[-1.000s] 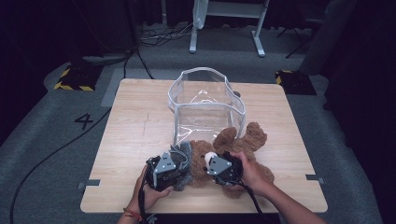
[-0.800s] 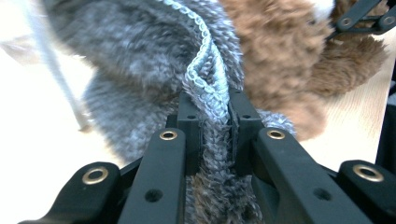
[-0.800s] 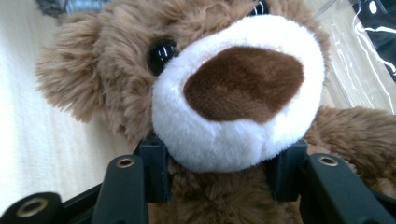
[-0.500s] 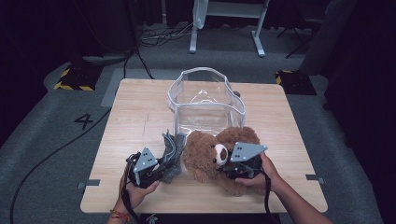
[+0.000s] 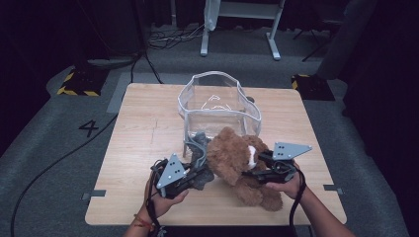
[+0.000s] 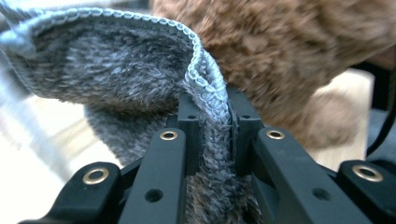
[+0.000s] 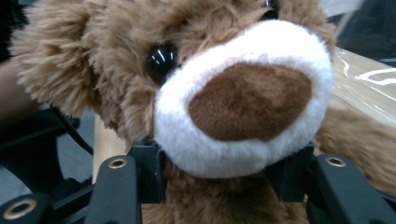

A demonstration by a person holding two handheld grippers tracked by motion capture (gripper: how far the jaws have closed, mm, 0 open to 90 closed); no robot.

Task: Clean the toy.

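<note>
Plush bear and grey knitted garment, lifted in front of the clear plastic bin. Compared with a second ago, both hands have parted and risen: the left gripper has drawn the grey knitted garment away to the left of the teddy bear, and the right gripper has turned the bear so its muzzle faces that gripper's camera. The garment now hangs beside the bear rather than around it, which suggests undressing or dressing is the step in hand; which of the two cannot be told.

Left jaws: clamped on a fold of the garment's edge. Right jaws: set against the bear's neck under the muzzle, gripping the plush; they have just eased and reopened slightly.

The clear plastic bin, just behind the bear on the wooden table, appears empty; bear and garment are both outside it.
</note>
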